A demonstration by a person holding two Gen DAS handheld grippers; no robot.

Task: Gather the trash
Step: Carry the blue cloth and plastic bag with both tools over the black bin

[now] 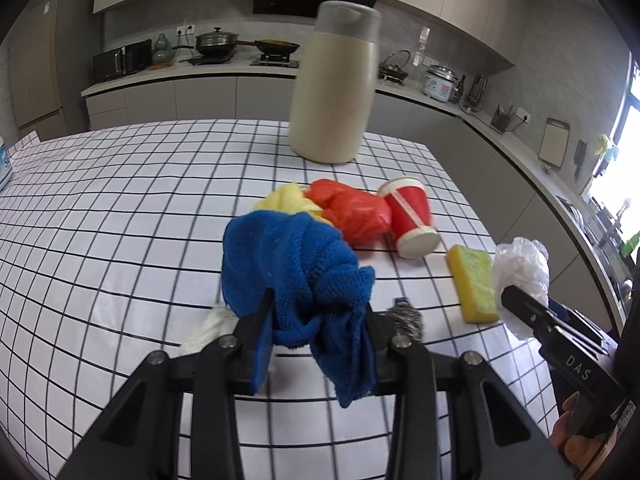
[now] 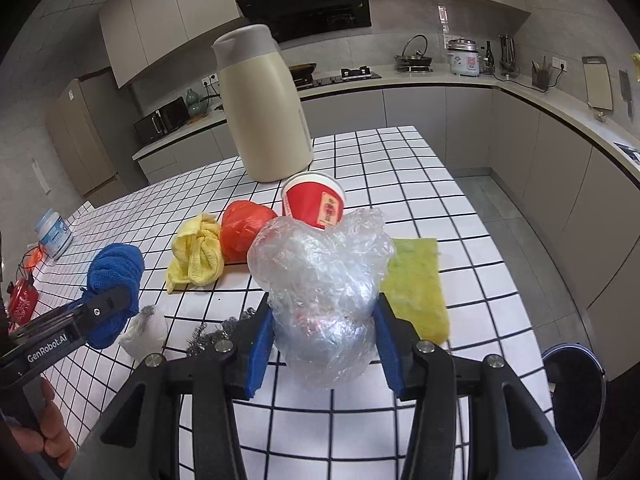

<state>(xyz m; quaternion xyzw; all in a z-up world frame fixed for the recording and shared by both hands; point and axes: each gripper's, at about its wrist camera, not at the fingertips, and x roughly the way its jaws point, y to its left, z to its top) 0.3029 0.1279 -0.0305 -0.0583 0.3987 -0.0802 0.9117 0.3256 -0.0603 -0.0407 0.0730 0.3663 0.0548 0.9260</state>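
While a crumpled clear plastic bag is pinched between the blue-padded jaws of the right gripper, it is held clear of the counter, in front of the red paper cup. With the cup taken as landmark, a red plastic bag is seen touching it on the left, and a yellow cloth is bunched just left of that bag. A blue towel is clamped in the nearly closed jaws of the left gripper, with one end draped below the pads; it is carried nearer the camera than the cup and to its left. A yellow sponge is laid flat just right of the cup and a little nearer. A ball of steel wool is found nearer than the cup, between the towel and the sponge, and a wad of white tissue is placed left of the wool. A tall cream jug with a grey lid is stood upright behind the cup. Well left of the cup, near the counter's far left edge, a white tub with a blue label is set. A dark round bin is seen on the floor, well right of the cup and beyond the counter's edge. Fingers of a hand are wrapped round the left gripper's handle.
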